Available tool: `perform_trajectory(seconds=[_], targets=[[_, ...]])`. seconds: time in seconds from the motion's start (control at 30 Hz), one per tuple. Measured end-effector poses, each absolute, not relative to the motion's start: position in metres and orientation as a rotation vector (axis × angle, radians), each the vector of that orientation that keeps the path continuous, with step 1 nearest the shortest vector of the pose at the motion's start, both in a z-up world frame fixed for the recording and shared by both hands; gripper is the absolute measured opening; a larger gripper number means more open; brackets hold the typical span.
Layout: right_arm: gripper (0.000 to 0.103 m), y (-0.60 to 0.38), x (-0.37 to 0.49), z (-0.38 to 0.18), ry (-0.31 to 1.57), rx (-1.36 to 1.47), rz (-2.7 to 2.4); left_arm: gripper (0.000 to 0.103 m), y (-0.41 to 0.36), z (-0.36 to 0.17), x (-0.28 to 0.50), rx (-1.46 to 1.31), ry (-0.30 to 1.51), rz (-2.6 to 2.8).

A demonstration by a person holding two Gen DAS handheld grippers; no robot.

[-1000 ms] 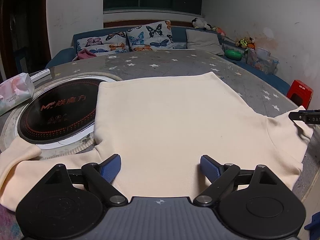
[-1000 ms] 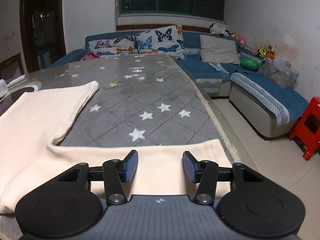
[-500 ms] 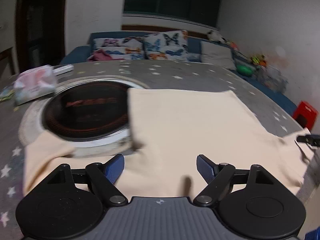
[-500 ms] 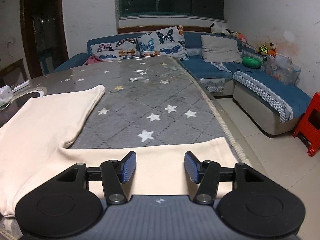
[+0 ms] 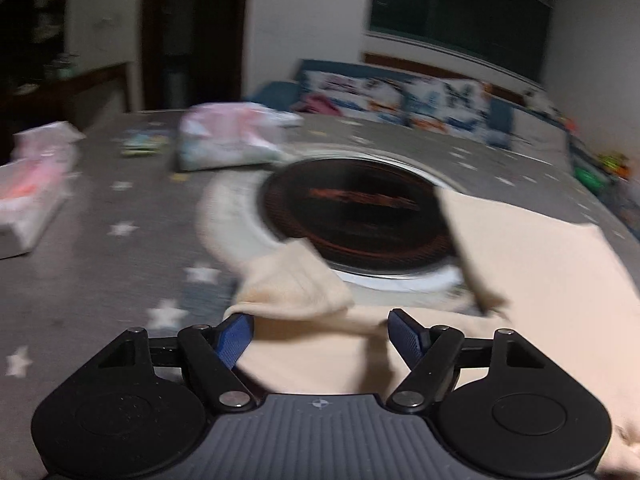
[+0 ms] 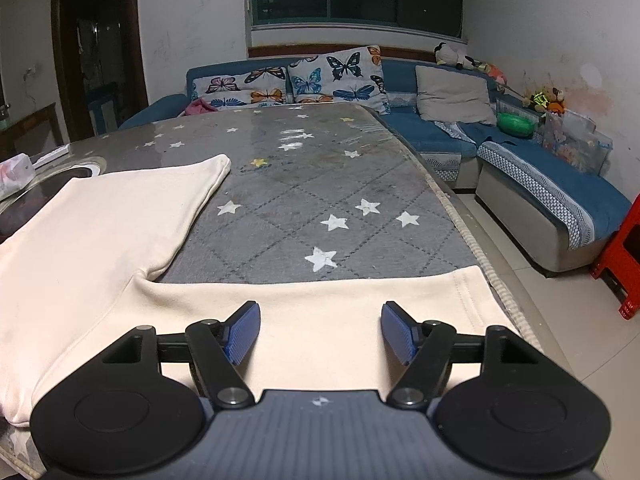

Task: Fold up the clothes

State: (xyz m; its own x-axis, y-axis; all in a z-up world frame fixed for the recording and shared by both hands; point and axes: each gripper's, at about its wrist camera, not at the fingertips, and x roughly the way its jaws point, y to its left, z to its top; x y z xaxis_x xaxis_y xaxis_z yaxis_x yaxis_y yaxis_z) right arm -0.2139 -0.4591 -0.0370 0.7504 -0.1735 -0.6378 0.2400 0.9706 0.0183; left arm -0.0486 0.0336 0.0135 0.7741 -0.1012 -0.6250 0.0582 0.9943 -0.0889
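Swinging sideways since the earlier frames, my left tool (image 5: 320, 334) now looks blurrily at the crumpled left sleeve (image 5: 294, 286) of the cream shirt (image 6: 100, 232), beside the round black cooktop (image 5: 360, 216) set in the counter (image 6: 304, 184); its jaws have just been narrowing but stand apart over the cloth, gripping nothing. My right tool (image 6: 320, 330) hangs above the right sleeve (image 6: 340, 300) along the counter's near edge toward its right corner, its jaws just widened, pads clear of the fabric. Two tissue packs (image 5: 232, 140) lie near the far left.
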Motion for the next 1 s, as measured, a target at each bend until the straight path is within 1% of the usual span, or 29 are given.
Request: perform_trajectory(seconds=[0.07, 0.23, 0.4, 0.57, 0.77, 0.8, 0.83, 1.0], targets=[[0.07, -0.459, -0.213, -0.037, 0.687, 0.105, -0.226, 0.073, 0.044, 0.011, -0.05, -0.087, 0.676, -0.027], [0.072, -0.459, -0.211, -0.037, 0.695, 0.099, -0.225, 0.073, 0.069, 0.008, -0.052, -0.084, 0.662, 0.173], [0.073, -0.459, -0.21, -0.037, 0.697, 0.099, -0.227, 0.073, 0.089, 0.015, -0.057, -0.117, 0.654, 0.222], [0.074, -0.458, -0.209, -0.038, 0.695, 0.101, -0.231, 0.073, 0.066, 0.026, -0.059, -0.112, 0.636, 0.076], [0.075, -0.458, -0.209, -0.039, 0.691, 0.102, -0.232, 0.075, 0.015, 0.022, -0.054, -0.033, 0.641, -0.08], [0.076, -0.458, -0.209, -0.039, 0.691, 0.102, -0.231, 0.075, 0.009, 0.021, -0.054, -0.021, 0.644, -0.096], [0.079, -0.458, -0.209, -0.039, 0.689, 0.102, -0.231, 0.075, 0.005, 0.019, -0.053, -0.008, 0.645, -0.1], [0.081, -0.458, -0.21, -0.041, 0.681, 0.102, -0.232, 0.075, -0.006, 0.009, -0.05, 0.037, 0.668, -0.114]])
